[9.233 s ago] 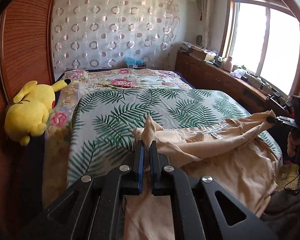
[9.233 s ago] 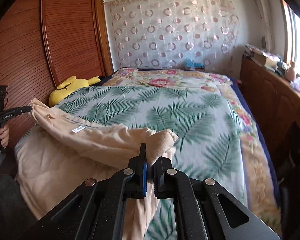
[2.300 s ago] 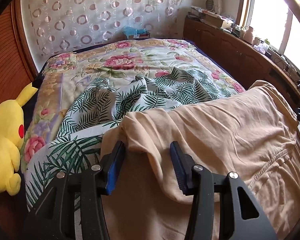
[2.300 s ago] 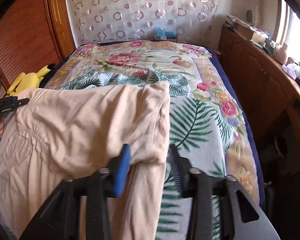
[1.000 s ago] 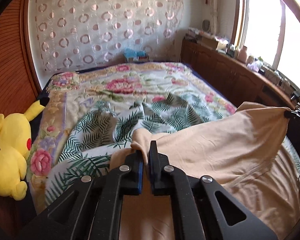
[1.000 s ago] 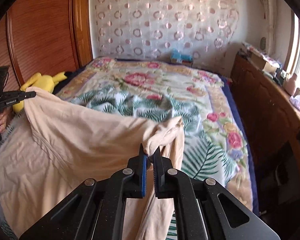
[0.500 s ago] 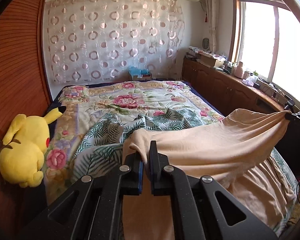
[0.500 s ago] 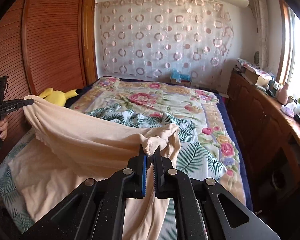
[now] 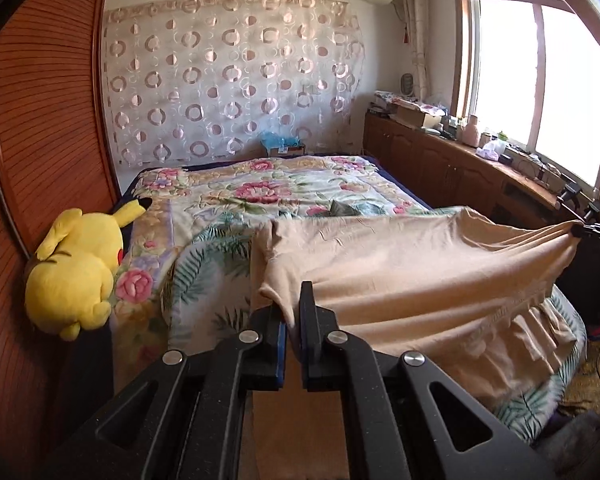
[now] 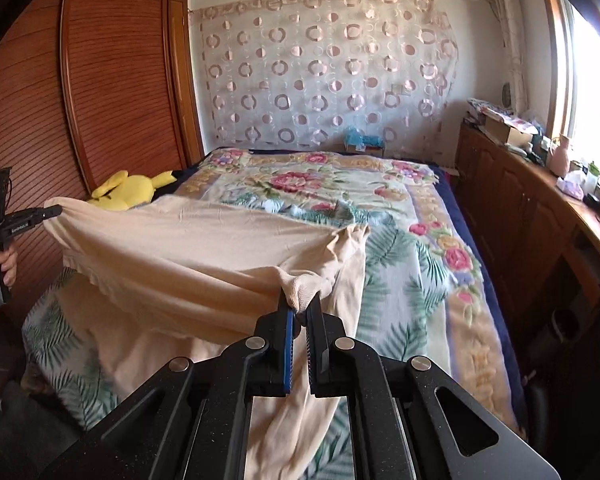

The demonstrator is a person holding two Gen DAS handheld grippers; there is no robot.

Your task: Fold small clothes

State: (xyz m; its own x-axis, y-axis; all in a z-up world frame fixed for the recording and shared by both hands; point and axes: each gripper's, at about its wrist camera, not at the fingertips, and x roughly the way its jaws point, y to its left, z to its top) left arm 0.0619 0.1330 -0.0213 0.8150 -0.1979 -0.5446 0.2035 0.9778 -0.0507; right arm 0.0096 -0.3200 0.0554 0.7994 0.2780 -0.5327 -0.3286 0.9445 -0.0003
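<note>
A peach-coloured garment (image 9: 412, 272) is stretched in the air above the near end of the bed. My left gripper (image 9: 293, 316) is shut on one corner of it. My right gripper (image 10: 299, 308) is shut on the other corner. The garment (image 10: 188, 252) spans between them, its lower part sagging onto the bed. The right gripper shows at the right edge of the left wrist view (image 9: 580, 230). The left gripper shows at the left edge of the right wrist view (image 10: 54, 211), held by a hand.
The bed has a floral quilt (image 9: 268, 188) and a palm-leaf blanket (image 10: 400, 272). A yellow plush toy (image 9: 76, 268) lies at its left side by the wooden wardrobe (image 10: 112, 80). A wooden counter (image 9: 460, 160) with clutter runs under the window on the right.
Both grippers have lifted and pulled back with the garment, which is now spread wider and tauter between them. Earlier the jaws were open around the cloth, then closed on it.
</note>
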